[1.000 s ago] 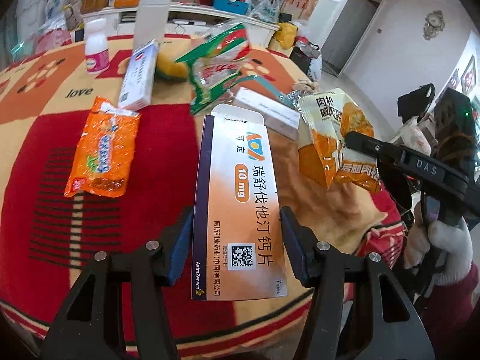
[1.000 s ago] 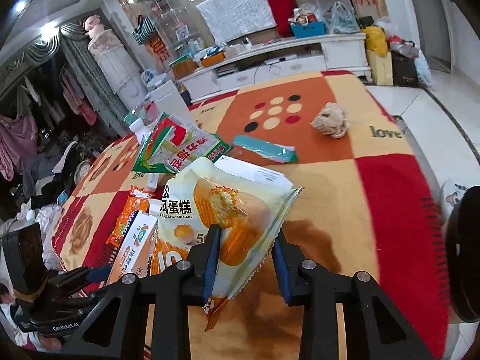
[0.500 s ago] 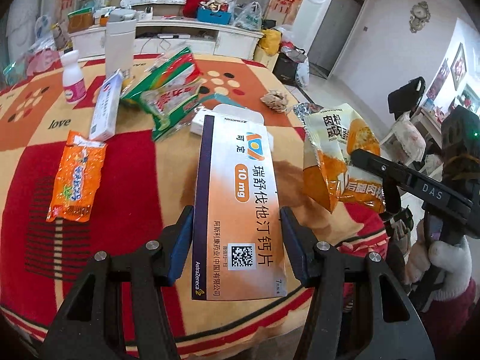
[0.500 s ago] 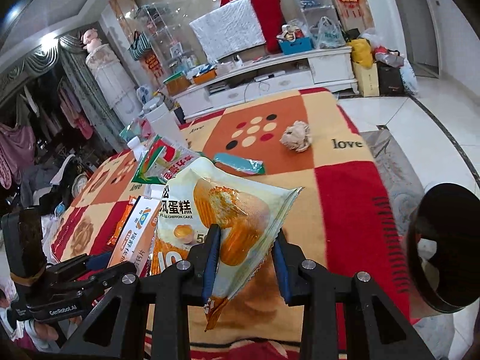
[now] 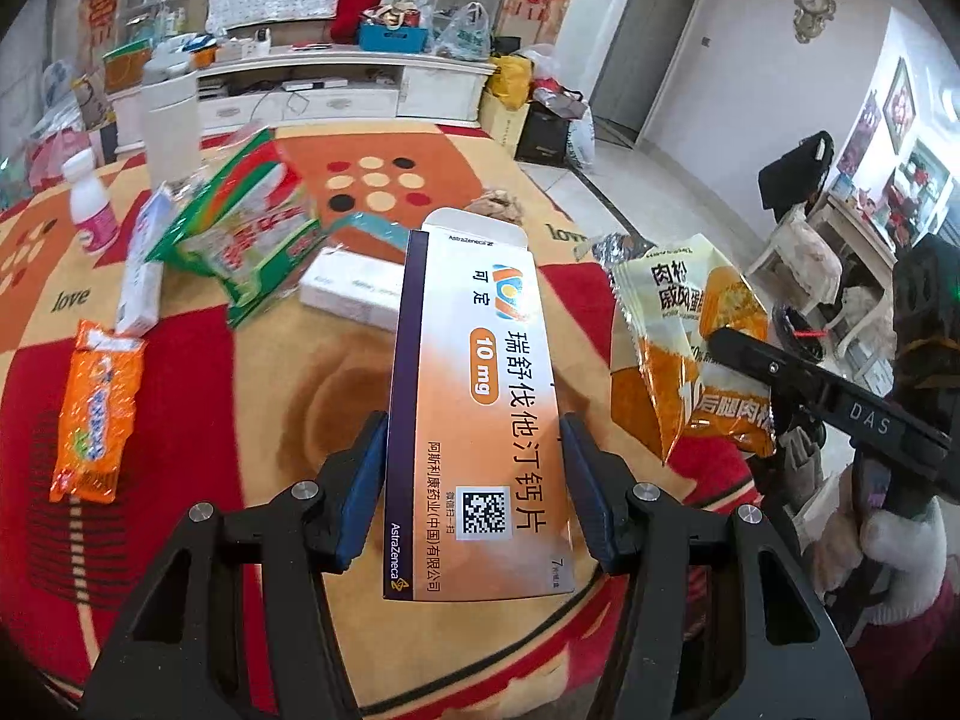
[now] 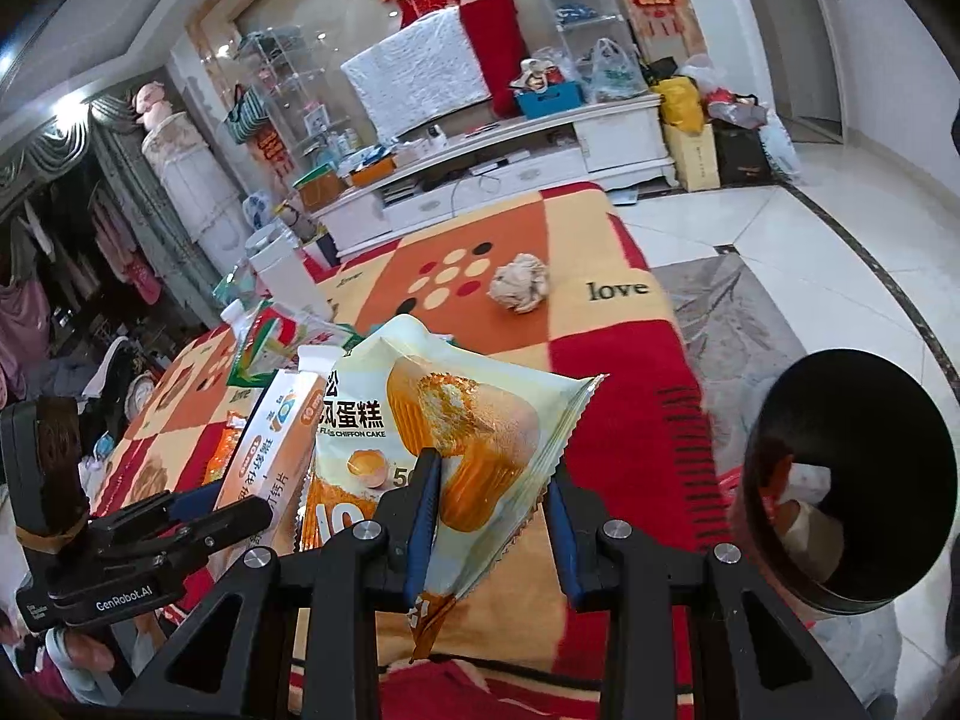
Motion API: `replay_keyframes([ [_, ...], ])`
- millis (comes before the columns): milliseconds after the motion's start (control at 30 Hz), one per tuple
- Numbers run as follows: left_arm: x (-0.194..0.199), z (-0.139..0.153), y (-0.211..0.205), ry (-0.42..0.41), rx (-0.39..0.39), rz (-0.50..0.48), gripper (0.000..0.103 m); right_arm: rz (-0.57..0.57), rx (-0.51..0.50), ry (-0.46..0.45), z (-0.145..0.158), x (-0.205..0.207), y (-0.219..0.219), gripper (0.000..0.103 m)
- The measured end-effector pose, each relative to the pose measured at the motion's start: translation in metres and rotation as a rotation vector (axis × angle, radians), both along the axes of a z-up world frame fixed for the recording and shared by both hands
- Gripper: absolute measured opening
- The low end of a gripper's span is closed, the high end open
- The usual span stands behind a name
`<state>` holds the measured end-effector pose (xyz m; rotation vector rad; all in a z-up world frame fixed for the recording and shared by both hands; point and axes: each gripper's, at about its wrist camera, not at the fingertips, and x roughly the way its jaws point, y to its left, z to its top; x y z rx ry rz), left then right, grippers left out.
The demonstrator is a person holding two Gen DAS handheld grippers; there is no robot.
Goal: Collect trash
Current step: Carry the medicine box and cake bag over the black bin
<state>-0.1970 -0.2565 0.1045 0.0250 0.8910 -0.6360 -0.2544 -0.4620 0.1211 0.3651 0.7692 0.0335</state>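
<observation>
The desk [image 5: 198,372] carries a red, orange and cream checked blanket [image 6: 624,420]. A black bin [image 6: 852,492] stands off its right edge, near the right tool, with pale scraps inside. The left tool [image 5: 474,474] is clamped on an upright medicine box [image 5: 480,408], blue pads pressing both long sides, top flap open. The right tool [image 6: 492,498] is closed on a chiffon cake wrapper [image 6: 456,420], pinching its lower part; the wrapper hangs clear of the blanket, just right of the box. On the far left of the desk lie a green snack bag [image 5: 246,234], a white carton [image 5: 354,288] just beside it, a slim white box [image 5: 141,264], and an orange wrapper [image 5: 96,414] nearer. A white bottle [image 5: 90,210] stands upright at the far left. A crumpled paper ball [image 6: 521,283] lies apart on the far orange square.
</observation>
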Motion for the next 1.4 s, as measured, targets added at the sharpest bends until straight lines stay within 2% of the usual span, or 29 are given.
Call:
replay_keyframes([
  [367, 0.009, -0.002, -0.051, -0.020, 0.027, -0.068, 0.055, -0.065, 0.003, 0.020, -0.006, -0.009, -0.033, 0.032],
  [700, 0.017, -0.012, -0.086, -0.004, 0.037, -0.118, 0.055, -0.115, -0.009, 0.046, -0.012, -0.009, -0.058, 0.032],
  [1067, 0.018, -0.016, -0.120, 0.003, 0.028, -0.173, 0.055, -0.180, -0.046, 0.057, -0.012, -0.019, -0.085, 0.032],
  [1400, 0.007, -0.015, -0.171, 0.002, 0.012, -0.264, 0.055, -0.279, -0.084, 0.083, -0.015, -0.037, -0.126, 0.032],
])
